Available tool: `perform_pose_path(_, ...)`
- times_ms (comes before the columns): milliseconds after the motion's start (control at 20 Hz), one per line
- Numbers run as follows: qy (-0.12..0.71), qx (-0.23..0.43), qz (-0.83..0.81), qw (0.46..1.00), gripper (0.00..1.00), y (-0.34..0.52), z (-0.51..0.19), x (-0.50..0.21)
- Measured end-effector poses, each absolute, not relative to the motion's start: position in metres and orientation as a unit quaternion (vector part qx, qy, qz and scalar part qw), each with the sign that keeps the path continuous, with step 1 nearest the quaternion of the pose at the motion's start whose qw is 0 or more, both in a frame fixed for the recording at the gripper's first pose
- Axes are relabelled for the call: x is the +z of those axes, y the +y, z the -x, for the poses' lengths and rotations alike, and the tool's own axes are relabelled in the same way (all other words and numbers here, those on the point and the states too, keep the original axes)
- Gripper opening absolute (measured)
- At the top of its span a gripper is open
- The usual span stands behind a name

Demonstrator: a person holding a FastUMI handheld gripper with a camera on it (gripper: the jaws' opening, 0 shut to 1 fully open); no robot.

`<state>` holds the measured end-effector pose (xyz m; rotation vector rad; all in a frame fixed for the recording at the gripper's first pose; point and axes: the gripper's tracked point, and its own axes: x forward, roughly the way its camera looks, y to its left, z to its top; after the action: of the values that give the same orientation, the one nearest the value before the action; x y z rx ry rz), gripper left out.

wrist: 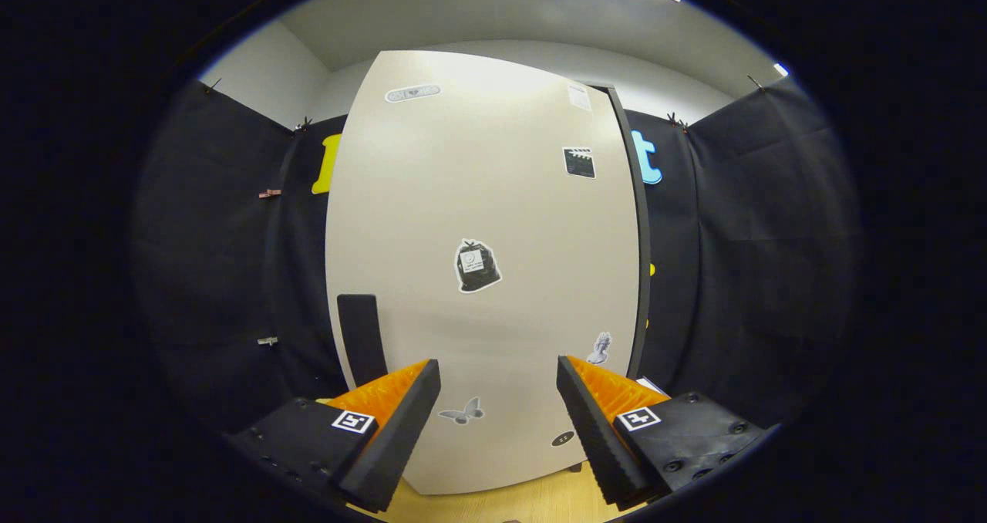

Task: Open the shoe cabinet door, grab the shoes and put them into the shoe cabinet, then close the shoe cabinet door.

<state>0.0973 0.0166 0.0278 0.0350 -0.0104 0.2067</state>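
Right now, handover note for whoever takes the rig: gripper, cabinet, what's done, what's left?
Gripper: open, holding nothing, fingers spread and pointing at the shoe cabinet door.
Door: looks closed, facing the gripper, covered in small stickers. The dark handle sits at the door's lower left edge, just beyond the left finger and slightly to its outer side.
Cabinet stands on a wooden surface.
Done: nothing visible so far; door not yet opened.
Left: grip the handle and swing the door open, fetch the shoes, place them inside, close the door.
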Motion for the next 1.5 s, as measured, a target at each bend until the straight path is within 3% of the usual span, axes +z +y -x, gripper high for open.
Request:
perform_pose_path(400, 0.029, 0.137, 0.005, 0.990, 0.98, 0.019, -0.090, -0.004)
perform_pose_path(950, 0.015, 0.079, -0.011, 0.997, 0.98, 0.012, -0.033, 0.022)
perform_pose_path(1500, 0.019, 0.084, -0.011, 0.996, 0.98, 0.022, -0.009, 0.021)
